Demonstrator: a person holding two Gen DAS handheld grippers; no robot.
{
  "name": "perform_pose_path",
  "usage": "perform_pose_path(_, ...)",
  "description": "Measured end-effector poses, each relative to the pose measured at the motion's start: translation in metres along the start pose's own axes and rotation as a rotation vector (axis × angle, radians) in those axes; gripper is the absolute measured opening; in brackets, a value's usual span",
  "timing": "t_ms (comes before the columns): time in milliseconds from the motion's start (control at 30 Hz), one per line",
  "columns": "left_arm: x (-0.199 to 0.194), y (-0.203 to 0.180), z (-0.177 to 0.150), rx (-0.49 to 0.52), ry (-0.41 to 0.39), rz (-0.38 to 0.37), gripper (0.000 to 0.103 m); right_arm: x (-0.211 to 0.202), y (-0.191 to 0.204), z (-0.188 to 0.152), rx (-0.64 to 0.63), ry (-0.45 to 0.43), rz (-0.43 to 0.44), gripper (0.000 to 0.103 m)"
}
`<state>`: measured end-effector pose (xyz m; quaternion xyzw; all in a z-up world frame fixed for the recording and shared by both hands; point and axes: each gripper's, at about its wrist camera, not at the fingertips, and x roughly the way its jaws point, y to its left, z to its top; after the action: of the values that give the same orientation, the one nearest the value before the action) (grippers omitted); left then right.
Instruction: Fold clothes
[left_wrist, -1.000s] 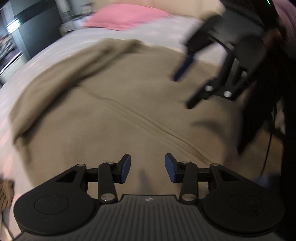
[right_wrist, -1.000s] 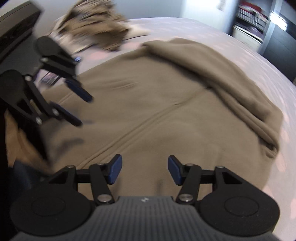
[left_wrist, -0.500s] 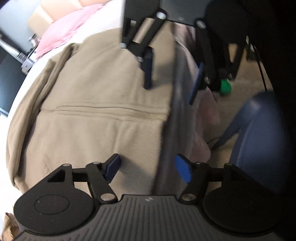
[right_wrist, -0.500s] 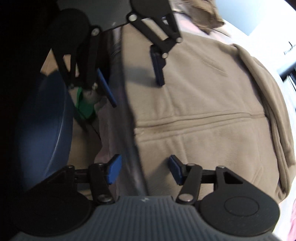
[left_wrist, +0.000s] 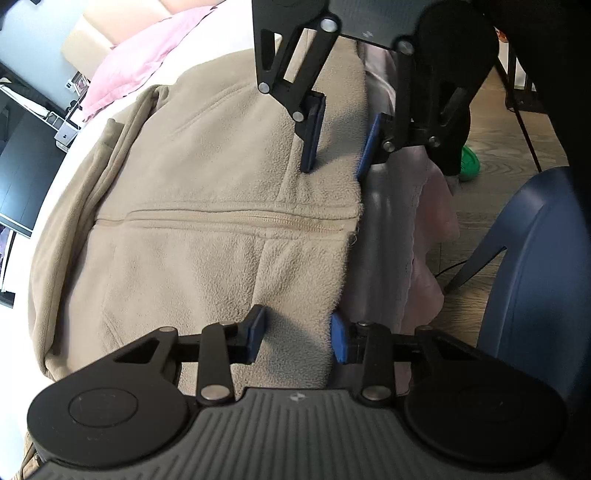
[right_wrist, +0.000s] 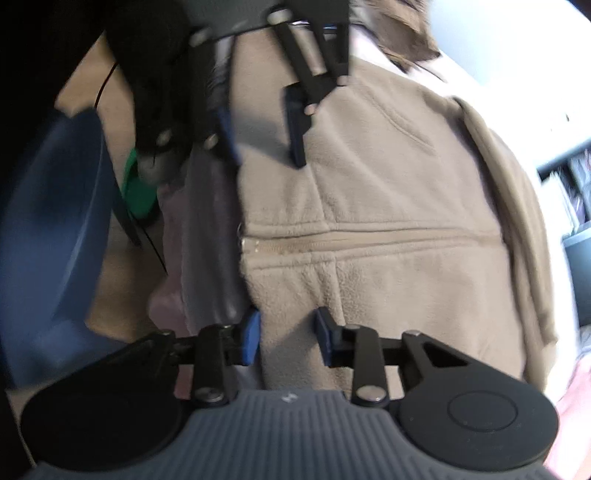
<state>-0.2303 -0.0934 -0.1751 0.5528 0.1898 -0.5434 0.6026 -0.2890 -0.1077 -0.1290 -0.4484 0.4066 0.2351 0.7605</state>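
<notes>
1. At nine to ten o'clock in the left wrist view, a pink cloth (left_wrist: 147, 55) lies at the far end of the bed (left_wrist: 66, 192). It plays no part in the fold.
2. The tan fleece jacket (left_wrist: 207, 206) is spread flat across the bed, filling the centre of both views. Its zipper (left_wrist: 236, 219) is closed and runs from nine toward three o'clock. One sleeve is bunched along the far side, at nine o'clock.
3. The jacket's hem (left_wrist: 351, 236) lies along the bed's near edge. Probably it was set there so that both tools can reach it.
4. At six o'clock, the left gripper (left_wrist: 297, 334) has its fingers apart, straddling the hem, one pad over the fleece and one off the edge. It grips nothing yet.
5. At twelve to one o'clock, the right gripper (left_wrist: 338, 142) faces it, likewise parted astride the hem on the other side of the zipper. Two spaced holds should keep the hem level when lifted.
6. At three o'clock, a blue chair (left_wrist: 532, 280) stands on the wood floor (left_wrist: 506, 133) just beside the bed.
</notes>
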Motion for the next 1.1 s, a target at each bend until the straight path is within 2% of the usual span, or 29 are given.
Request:
perform_pose_path(67,-0.003,0.004,-0.001,-0.027,-0.011,0.003,0.021,0.001,0.017,-0.002,-0.132,0.01,-0.049,0.036)
perform_pose_path(100,-0.006,0.011,0.0,-0.07,-0.025,-0.001,0.013,0.001,0.019,-0.002,-0.144,0.012,-0.057,0.036)
perform_pose_path(267,-0.018,0.05,-0.001,-0.294,-0.097,-0.003,0.011,-0.007,0.008,-0.005,-0.048,0.004,-0.046,0.036)
perform_pose_path(300,-0.02,0.057,-0.001,-0.33,-0.107,-0.004,0.011,-0.009,0.009,-0.006,-0.053,0.0,-0.054,0.043)
perform_pose_path(333,-0.02,0.064,-0.001,-0.359,-0.114,-0.007,0.011,-0.009,0.012,-0.005,-0.071,0.0,-0.064,0.052)
perform_pose_path(467,-0.023,0.077,0.0,-0.411,-0.13,-0.012,0.011,-0.006,0.017,-0.001,-0.105,0.031,-0.133,0.051)
perform_pose_path(533,-0.023,0.078,0.0,-0.4,-0.125,-0.011,0.011,-0.008,0.006,-0.002,-0.049,0.032,-0.181,0.016)
perform_pose_path(567,-0.023,0.078,0.001,-0.393,-0.122,-0.009,0.011,-0.01,-0.003,-0.001,-0.005,0.03,-0.19,0.016)
perform_pose_path(667,-0.024,0.071,0.003,-0.355,-0.13,0.029,0.022,-0.02,-0.028,-0.002,0.129,-0.005,-0.182,0.015)
perform_pose_path(700,-0.024,0.068,0.004,-0.342,-0.134,0.043,0.034,-0.023,-0.034,-0.002,0.149,-0.014,-0.194,0.015)
perform_pose_path(733,-0.025,0.066,0.005,-0.329,-0.138,0.057,0.05,-0.025,-0.039,-0.001,0.169,-0.022,-0.204,0.015)
perform_pose_path(800,-0.023,0.055,0.007,-0.27,-0.134,0.075,0.059,-0.027,-0.05,-0.001,0.211,-0.032,-0.208,0.015)
perform_pose_path(933,-0.012,0.032,0.009,-0.128,-0.071,0.104,0.063,-0.028,-0.07,0.002,0.287,-0.043,-0.215,0.015)
perform_pose_path(1000,-0.005,0.03,0.007,-0.115,-0.005,0.147,0.062,-0.027,-0.076,0.005,0.325,-0.05,-0.202,0.015)
perform_pose_path(1067,0.001,0.033,0.004,-0.127,0.052,0.18,0.049,-0.028,-0.081,0.006,0.341,-0.052,-0.188,0.015)
perform_pose_path(1100,0.002,0.037,0.003,-0.151,0.065,0.181,0.036,-0.028,-0.082,0.005,0.337,-0.05,-0.18,0.015)
